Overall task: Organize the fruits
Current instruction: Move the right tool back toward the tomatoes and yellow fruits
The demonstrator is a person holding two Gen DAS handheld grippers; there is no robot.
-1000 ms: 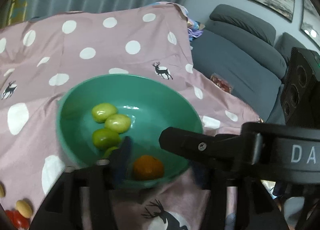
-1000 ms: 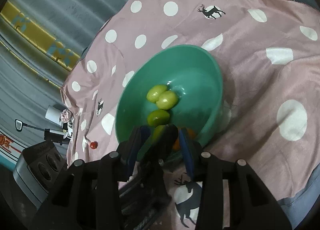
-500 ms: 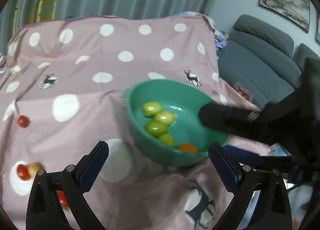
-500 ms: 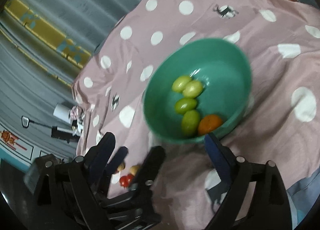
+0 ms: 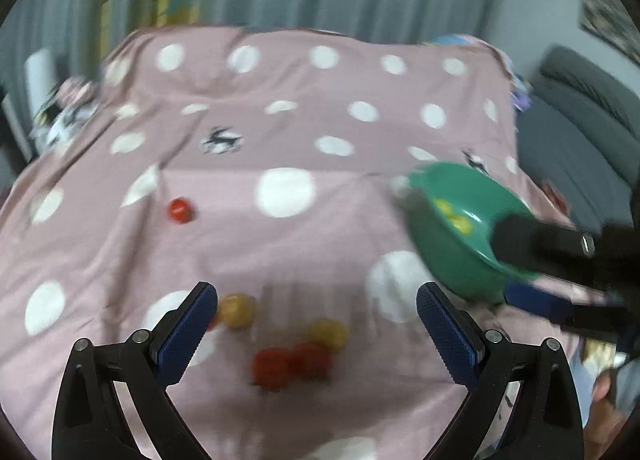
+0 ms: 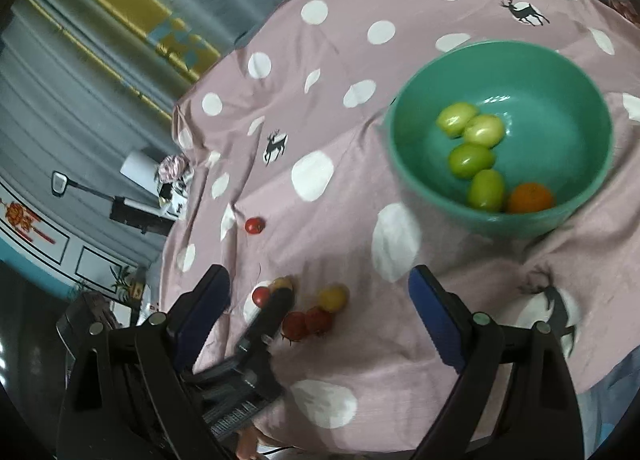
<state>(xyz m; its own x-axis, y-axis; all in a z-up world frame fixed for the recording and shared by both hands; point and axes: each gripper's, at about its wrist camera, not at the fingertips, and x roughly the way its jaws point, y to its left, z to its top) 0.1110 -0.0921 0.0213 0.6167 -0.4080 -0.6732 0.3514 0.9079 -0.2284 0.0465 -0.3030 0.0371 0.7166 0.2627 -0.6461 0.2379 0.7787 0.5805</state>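
five fruits sit in the green bowl [image 6: 500,139], four green ones [image 6: 470,159] and one orange one [image 6: 530,197], so sorting looks part done. left gripper [image 5: 316,332] spread wide, nothing between the jaws, aimed down at the loose cluster on the spotted pink cloth [image 5: 280,252]: two red fruits [image 5: 292,364], with two yellowish ones [image 5: 328,334] close by, likely the next pick. right gripper [image 6: 320,320] also spread and empty; both sets of jaws have just been opening. a lone red fruit [image 6: 255,225] lies well apart up the cloth. bowl stands off to the right of the cluster, near enough for short carries. left view blurred; exact fruit contact unclear.
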